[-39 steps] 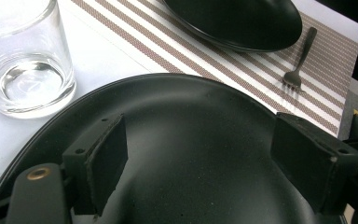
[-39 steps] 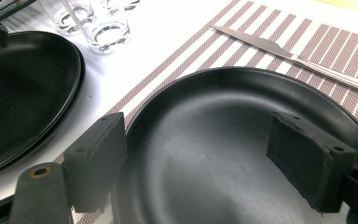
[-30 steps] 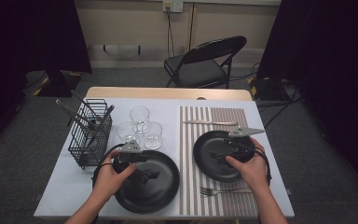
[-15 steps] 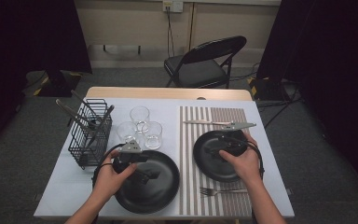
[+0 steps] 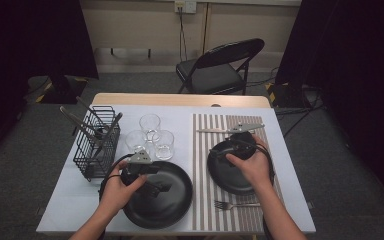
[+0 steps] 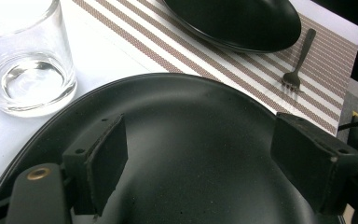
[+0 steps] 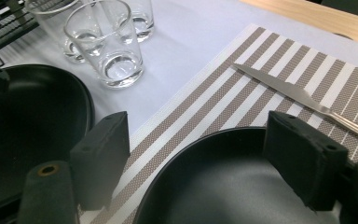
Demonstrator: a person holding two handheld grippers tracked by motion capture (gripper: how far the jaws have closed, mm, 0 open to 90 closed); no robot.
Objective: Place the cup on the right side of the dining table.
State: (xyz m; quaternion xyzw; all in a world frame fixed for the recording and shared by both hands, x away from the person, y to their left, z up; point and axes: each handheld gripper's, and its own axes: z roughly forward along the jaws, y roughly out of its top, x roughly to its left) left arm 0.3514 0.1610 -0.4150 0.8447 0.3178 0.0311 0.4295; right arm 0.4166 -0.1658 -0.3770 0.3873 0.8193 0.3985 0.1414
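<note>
Left tongs (image 5: 155, 186) hover spread over the large black plate (image 5: 172, 210) on the table (image 5: 70, 200); right tongs (image 5: 225, 150) (also spread) hang above the smaller plate (image 5: 225, 177) on the striped placemat (image 5: 205, 125).

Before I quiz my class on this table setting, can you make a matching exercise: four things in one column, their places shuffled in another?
Things:
1. knife
2. fork
3. small black plate
4. large black plate

Places:
A. on the white table, beside the striped placemat
B. near edge of the placemat
C. far edge of the placemat
D. middle of the placemat

Pairs: 1-C, 2-B, 3-D, 4-A
</note>
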